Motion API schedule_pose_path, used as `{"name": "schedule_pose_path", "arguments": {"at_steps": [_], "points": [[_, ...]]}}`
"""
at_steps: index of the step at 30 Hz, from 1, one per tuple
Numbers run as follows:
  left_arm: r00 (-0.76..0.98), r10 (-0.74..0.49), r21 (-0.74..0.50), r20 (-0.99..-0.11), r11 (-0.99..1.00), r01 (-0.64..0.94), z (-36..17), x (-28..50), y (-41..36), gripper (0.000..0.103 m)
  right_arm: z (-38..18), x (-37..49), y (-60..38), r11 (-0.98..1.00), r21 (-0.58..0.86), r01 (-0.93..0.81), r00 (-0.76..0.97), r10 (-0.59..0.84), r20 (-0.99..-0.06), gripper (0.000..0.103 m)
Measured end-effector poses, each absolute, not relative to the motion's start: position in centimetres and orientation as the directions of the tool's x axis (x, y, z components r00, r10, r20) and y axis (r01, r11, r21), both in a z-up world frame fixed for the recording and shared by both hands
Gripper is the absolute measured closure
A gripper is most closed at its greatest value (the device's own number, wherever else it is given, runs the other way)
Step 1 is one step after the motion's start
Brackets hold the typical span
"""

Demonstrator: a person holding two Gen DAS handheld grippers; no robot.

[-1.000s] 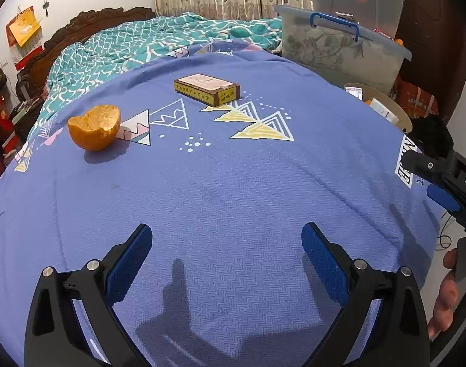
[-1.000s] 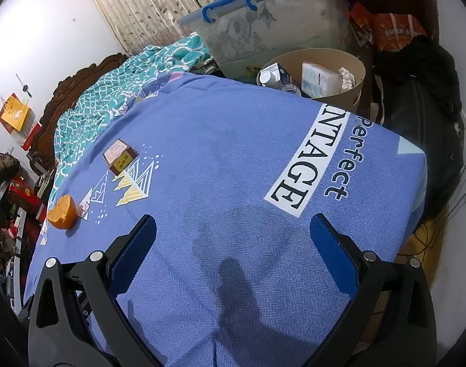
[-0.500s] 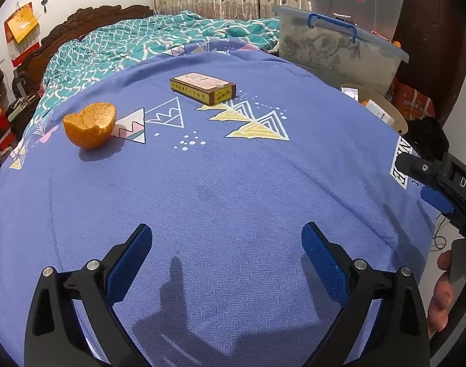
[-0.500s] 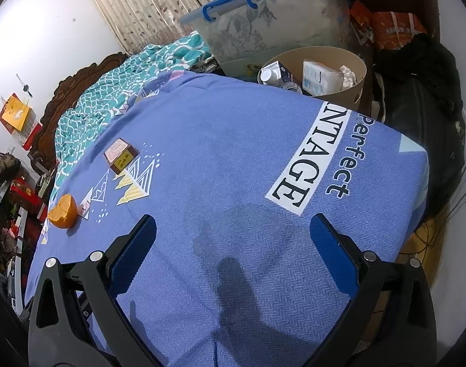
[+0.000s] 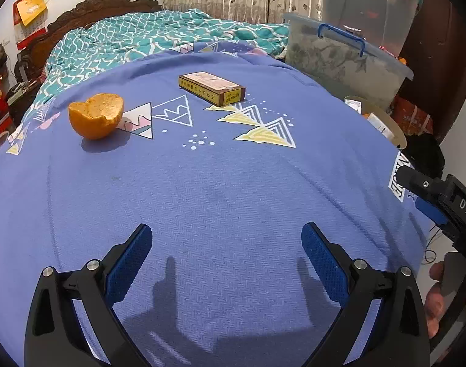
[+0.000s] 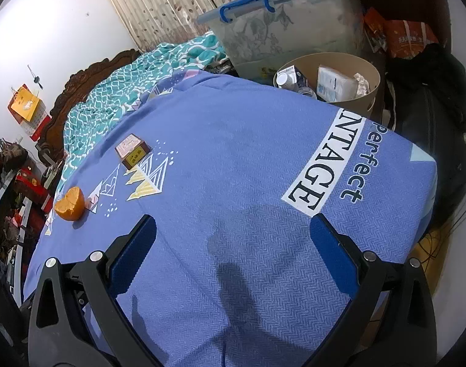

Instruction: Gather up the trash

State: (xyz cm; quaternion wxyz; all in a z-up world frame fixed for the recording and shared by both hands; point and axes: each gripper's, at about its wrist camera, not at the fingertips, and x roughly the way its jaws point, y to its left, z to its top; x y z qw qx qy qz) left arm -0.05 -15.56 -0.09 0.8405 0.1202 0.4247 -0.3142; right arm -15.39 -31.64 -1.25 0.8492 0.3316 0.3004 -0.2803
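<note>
An orange peel half lies on the blue bedspread at the far left; it also shows in the right wrist view. A small brown and yellow box lies beyond it, also in the right wrist view. A round cardboard bin holding cartons and tissue stands off the bed's far right edge, with its rim showing in the left wrist view. My left gripper is open and empty above the bedspread. My right gripper is open and empty, near the "Perfect VINTAGE" print.
A clear storage tub with a blue handle stands behind the bin. A teal quilt covers the bed's far end by a carved headboard. A black bag and cables lie off the right edge.
The left gripper has drifted slightly left and forward, so the peel and box sit a little further right in its view. The right gripper has barely moved. Both stay open.
</note>
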Motion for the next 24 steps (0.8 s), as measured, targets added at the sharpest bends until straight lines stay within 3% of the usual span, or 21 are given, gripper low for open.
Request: {"name": "schedule_pose_path", "arguments": {"at_steps": [24], "points": [[0.491,-0.4,-0.042,-0.774,0.806,0.59,0.11,-0.14,-15.28,0.009,-1.21,-15.22,-31.53,0.628,0.4,0.667,0.665,-0.261,-0.7,0.004]]}}
